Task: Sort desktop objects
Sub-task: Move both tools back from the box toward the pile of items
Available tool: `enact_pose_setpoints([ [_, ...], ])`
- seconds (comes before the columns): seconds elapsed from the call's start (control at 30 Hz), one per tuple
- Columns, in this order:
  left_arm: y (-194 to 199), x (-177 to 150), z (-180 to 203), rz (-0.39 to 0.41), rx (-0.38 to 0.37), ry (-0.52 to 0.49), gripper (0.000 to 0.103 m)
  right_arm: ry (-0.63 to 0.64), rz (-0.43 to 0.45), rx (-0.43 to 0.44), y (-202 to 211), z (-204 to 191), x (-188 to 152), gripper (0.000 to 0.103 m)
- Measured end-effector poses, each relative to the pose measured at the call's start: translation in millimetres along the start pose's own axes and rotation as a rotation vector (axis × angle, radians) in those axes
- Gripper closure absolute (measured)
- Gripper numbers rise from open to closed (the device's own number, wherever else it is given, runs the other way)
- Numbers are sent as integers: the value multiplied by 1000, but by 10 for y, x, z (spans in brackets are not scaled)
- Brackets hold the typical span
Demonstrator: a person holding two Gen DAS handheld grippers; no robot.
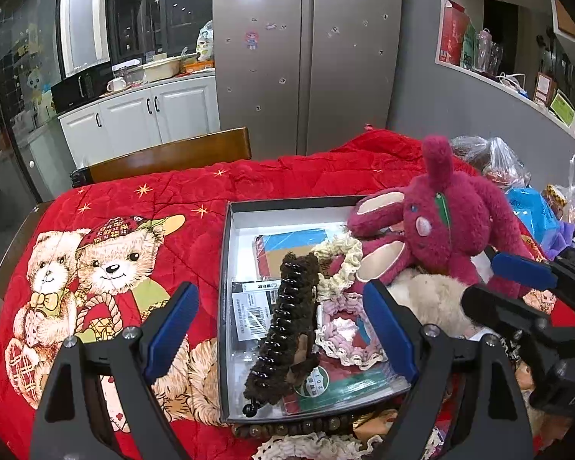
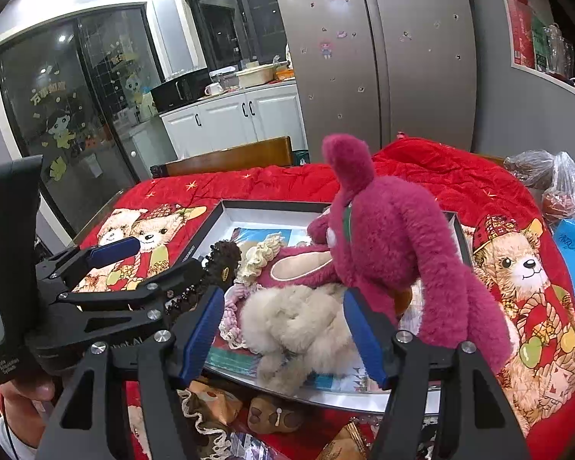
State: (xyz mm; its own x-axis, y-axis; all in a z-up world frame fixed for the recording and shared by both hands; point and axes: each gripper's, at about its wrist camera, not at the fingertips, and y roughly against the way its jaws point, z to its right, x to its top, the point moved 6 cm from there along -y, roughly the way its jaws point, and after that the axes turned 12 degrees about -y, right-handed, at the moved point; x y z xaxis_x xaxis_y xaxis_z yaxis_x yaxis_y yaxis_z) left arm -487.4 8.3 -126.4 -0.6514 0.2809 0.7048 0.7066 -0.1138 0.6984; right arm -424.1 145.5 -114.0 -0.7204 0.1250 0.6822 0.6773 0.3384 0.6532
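A shallow black-rimmed box (image 1: 226, 268) (image 2: 226, 207) lies on the red bear-print quilt (image 1: 142, 207). It holds a brown hair claw (image 1: 287, 326) (image 2: 222, 257), cream and pink scrunchies (image 1: 341, 264) (image 2: 257, 253), cards, a magenta plush rabbit (image 1: 452, 222) (image 2: 383, 237) and a cream plush (image 1: 433, 295) (image 2: 306, 322). My left gripper (image 1: 283, 329) is open and empty above the hair claw. My right gripper (image 2: 283, 329) is open and empty, with the cream plush between its fingers; it also shows in the left wrist view (image 1: 517, 287).
A bead bracelet (image 1: 299, 427), lace trim and small plush pieces (image 2: 272, 414) lie at the box's near edge. Plastic bags (image 1: 494, 161) and a blue packet (image 1: 536, 214) sit at the right. A wooden chair back (image 1: 172, 153) stands beyond the table.
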Motion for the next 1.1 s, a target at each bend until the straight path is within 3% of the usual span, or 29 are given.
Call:
enact_pose_setpoints([
  [0.6, 190, 57, 31, -1, -41, 26, 15, -13, 62, -12, 312, 65, 152, 36],
  [0.8, 485, 48, 111, 15, -90, 43, 15, -21, 98, -30, 577, 73, 218, 35],
  [1.1, 1113, -93, 140, 27, -96, 90, 15, -8, 203, -80, 1306, 8, 141, 29],
])
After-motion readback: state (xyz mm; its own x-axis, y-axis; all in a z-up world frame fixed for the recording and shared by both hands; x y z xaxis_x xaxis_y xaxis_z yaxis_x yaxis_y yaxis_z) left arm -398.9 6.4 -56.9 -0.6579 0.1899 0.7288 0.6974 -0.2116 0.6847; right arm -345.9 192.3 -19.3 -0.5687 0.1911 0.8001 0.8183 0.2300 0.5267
